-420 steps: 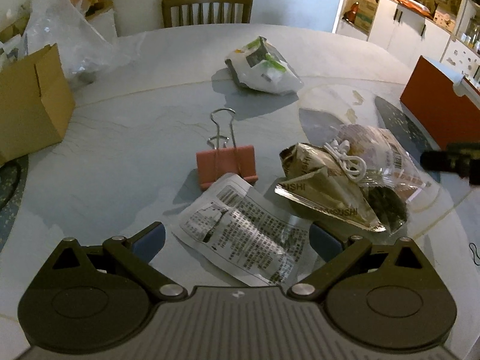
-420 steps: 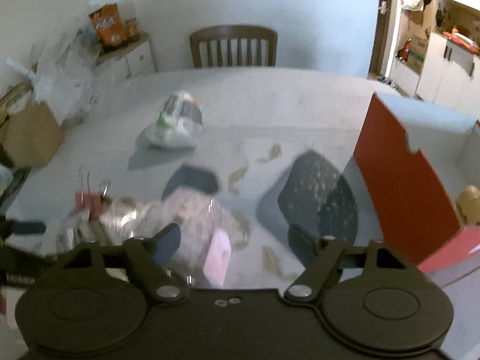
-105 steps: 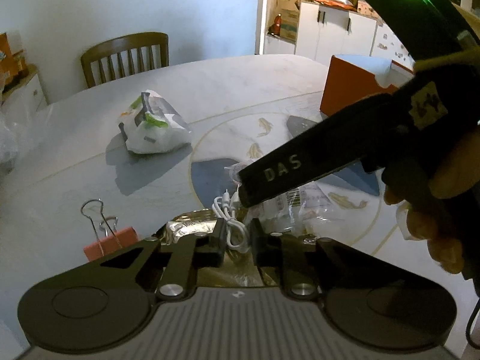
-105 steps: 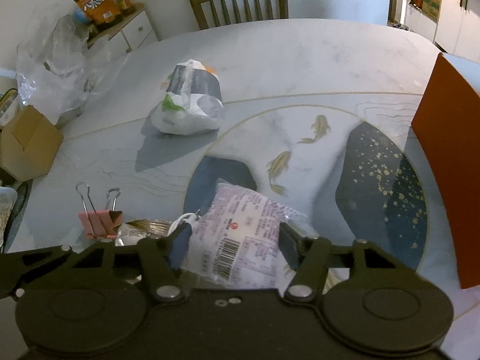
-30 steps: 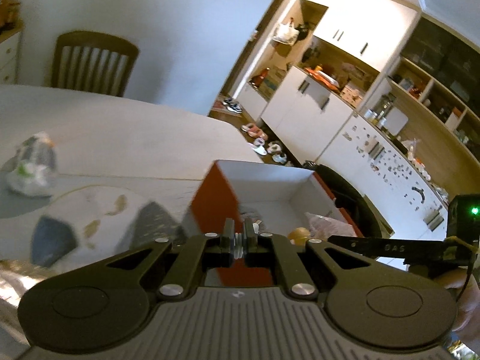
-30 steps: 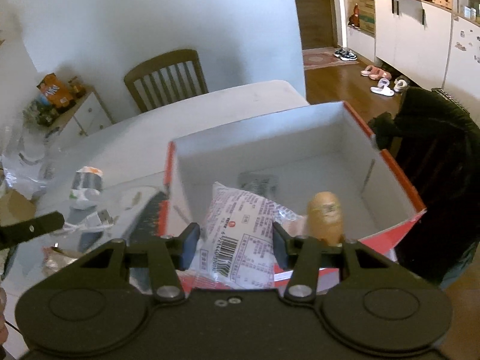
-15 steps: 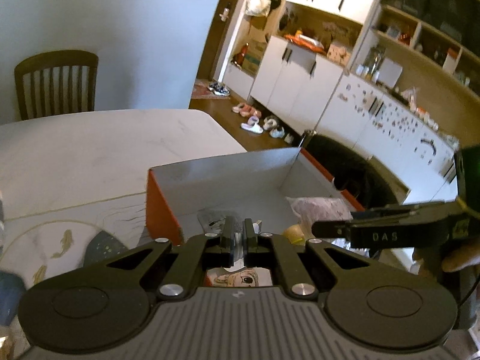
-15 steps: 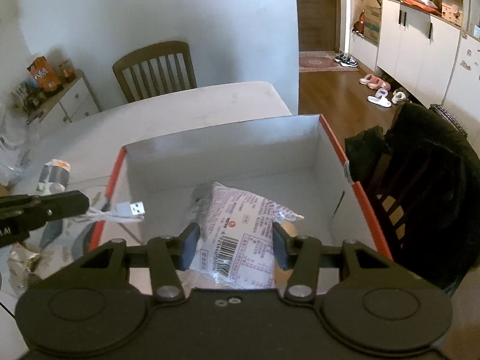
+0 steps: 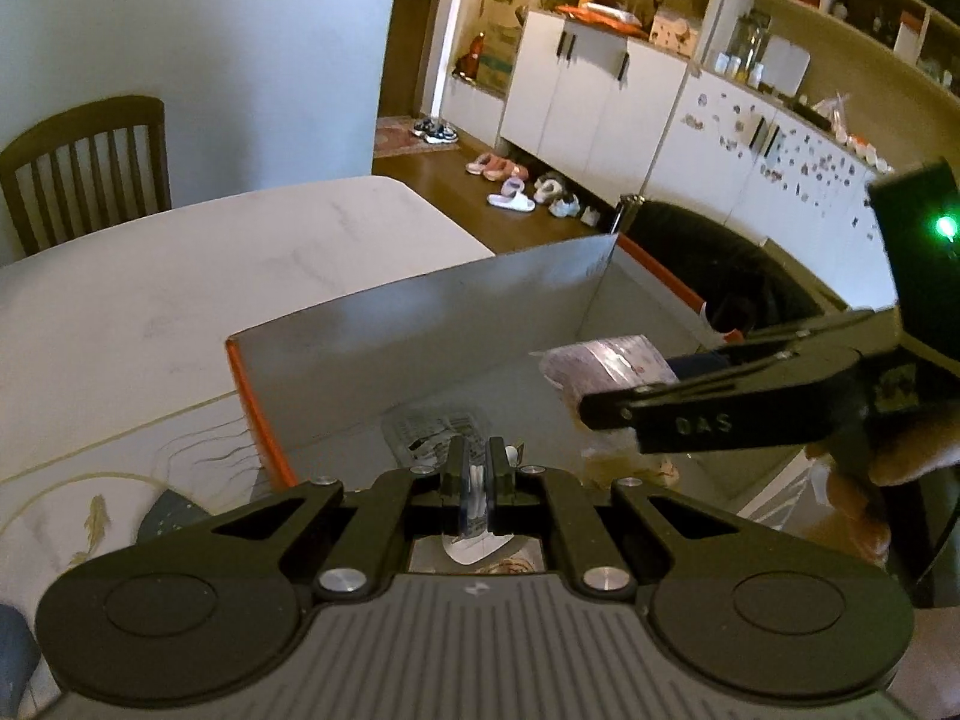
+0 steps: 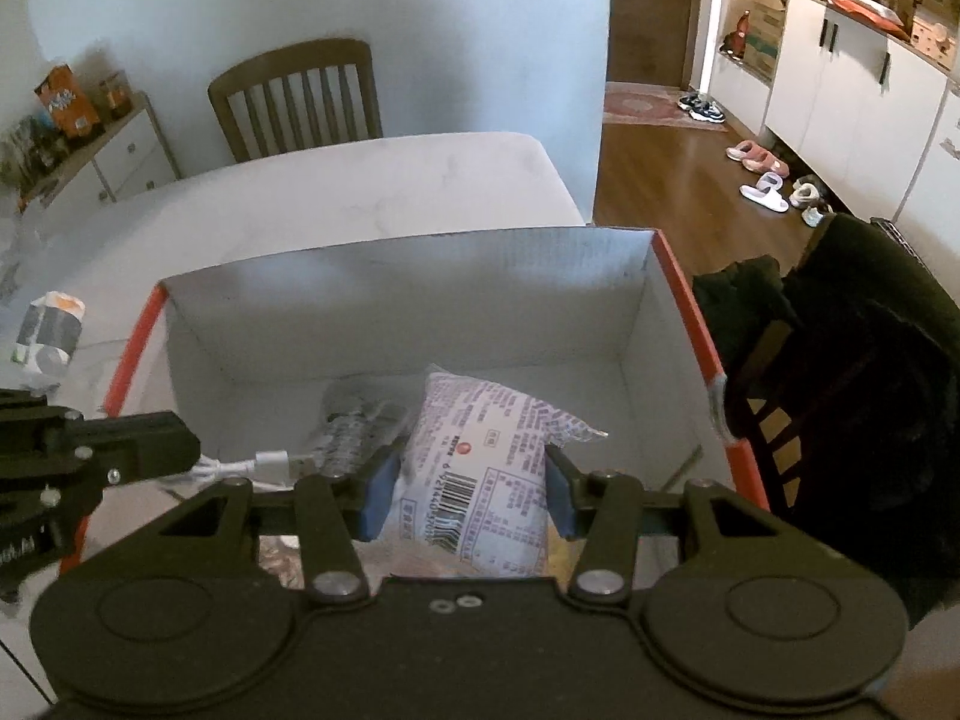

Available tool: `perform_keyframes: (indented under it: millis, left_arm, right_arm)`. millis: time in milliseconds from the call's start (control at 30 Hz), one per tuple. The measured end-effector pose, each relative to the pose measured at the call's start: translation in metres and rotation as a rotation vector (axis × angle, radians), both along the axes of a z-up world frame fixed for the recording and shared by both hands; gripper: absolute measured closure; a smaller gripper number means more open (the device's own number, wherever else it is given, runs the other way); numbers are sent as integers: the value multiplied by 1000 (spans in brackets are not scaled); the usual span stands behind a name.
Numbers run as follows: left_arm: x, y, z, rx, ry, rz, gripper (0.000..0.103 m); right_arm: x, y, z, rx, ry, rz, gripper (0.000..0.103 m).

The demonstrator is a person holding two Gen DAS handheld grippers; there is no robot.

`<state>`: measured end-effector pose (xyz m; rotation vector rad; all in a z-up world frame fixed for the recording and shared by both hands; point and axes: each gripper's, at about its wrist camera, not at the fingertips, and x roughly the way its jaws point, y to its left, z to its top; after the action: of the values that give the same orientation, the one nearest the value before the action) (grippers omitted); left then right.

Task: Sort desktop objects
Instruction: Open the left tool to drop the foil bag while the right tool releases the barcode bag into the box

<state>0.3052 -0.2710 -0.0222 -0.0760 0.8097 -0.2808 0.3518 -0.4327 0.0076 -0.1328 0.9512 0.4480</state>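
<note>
An orange box [image 10: 690,312] with a grey inside [image 9: 420,324] stands open at the table's edge. My right gripper [image 10: 468,495] is shut on a purple-and-white snack packet [image 10: 480,420] and holds it low inside the box. From the left wrist view, the right gripper [image 9: 600,408] and the packet [image 9: 606,357] show on the right. My left gripper [image 9: 476,471] is shut on a white USB cable [image 9: 474,483]. It reaches over the box's left wall [image 10: 180,450], and the cable's plug [image 10: 270,461] hangs inside. A printed clear packet [image 10: 354,426] lies on the box floor.
The marble table [image 9: 210,276] stretches left of the box, with a white bag [image 10: 48,330] on it. A wooden chair [image 10: 294,96] stands behind it. A chair draped in a dark garment [image 10: 840,360] is close on the box's right. Slippers [image 10: 762,180] lie by the cabinets.
Both grippers have come forward and lower over the box. The snack packet now sits deeper inside, and the cable's plug has crossed the left wall into the box.
</note>
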Motion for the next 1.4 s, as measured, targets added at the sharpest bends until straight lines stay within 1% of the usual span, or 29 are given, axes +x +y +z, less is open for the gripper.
perform_keyframes:
  millis: [67, 200, 467, 733, 833, 967, 1067, 1400]
  left_arm:
    - [5, -4, -4, 11, 12, -7, 99]
    - [12, -10, -12, 37, 37, -22, 99]
    - [23, -17, -24, 69, 100, -43, 99]
    - [29, -16, -28, 59, 150, -47, 99]
    - [27, -15, -26, 64, 151, -48, 99]
    - [26, -16, -24, 58, 151, -51, 99]
    - [25, -15, -22, 48, 152, -46, 99]
    - [6, -12, -3, -5, 113, -54, 98]
  right_arm:
    - [6, 4, -4, -18, -3, 9, 53]
    - [16, 13, -15, -43, 22, 27, 53]
    - [26, 24, -27, -61, 52, 44, 53]
    - [32, 27, -31, -75, 87, 52, 52]
    - [33, 25, -29, -70, 86, 43, 50]
    - [32, 20, -25, -56, 77, 39, 45]
    - [30, 16, -20, -44, 64, 40, 37]
    - [14, -3, 8, 18, 20, 43, 37]
